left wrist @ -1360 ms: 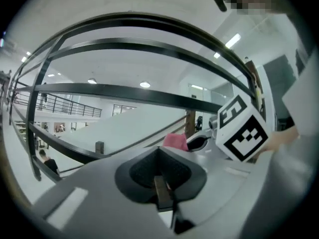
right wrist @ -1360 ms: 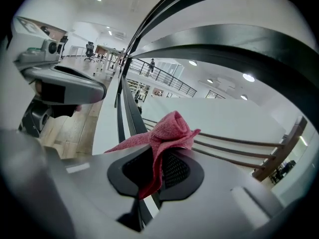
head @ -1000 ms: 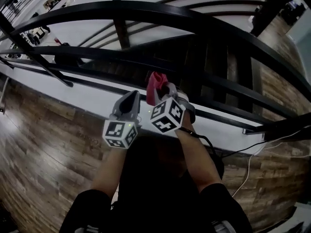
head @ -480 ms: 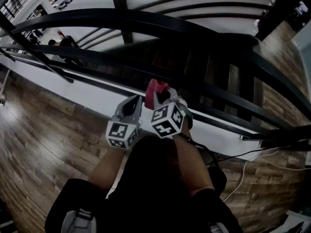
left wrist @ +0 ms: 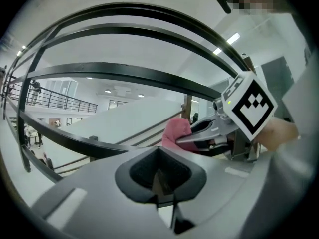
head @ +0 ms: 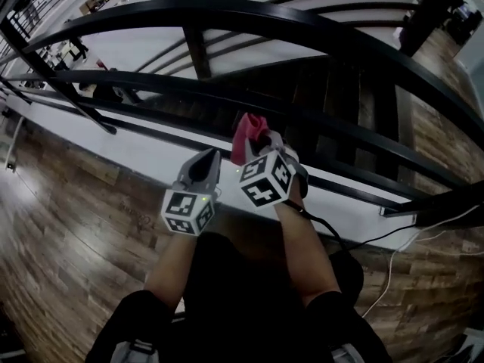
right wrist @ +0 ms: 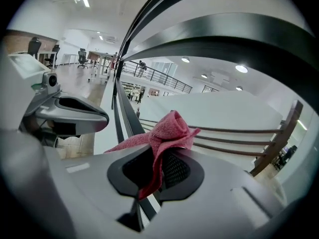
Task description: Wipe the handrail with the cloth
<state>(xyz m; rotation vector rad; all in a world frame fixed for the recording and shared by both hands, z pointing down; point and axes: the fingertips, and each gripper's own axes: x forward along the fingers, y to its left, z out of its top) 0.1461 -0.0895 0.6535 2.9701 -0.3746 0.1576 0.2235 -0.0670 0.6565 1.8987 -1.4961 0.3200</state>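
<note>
My right hand-held gripper [right wrist: 155, 169] pinches the pink cloth [right wrist: 168, 129], held up near the black handrail [head: 318, 30]. The cloth looks soft, light and floppy, so a bunched fold is the best place to grip. My left hand-held gripper [left wrist: 159, 176] is closed on nothing.

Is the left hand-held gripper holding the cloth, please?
No, the cloth is pinched in the right hand-held gripper; the left hand-held gripper is shut and empty.
</note>
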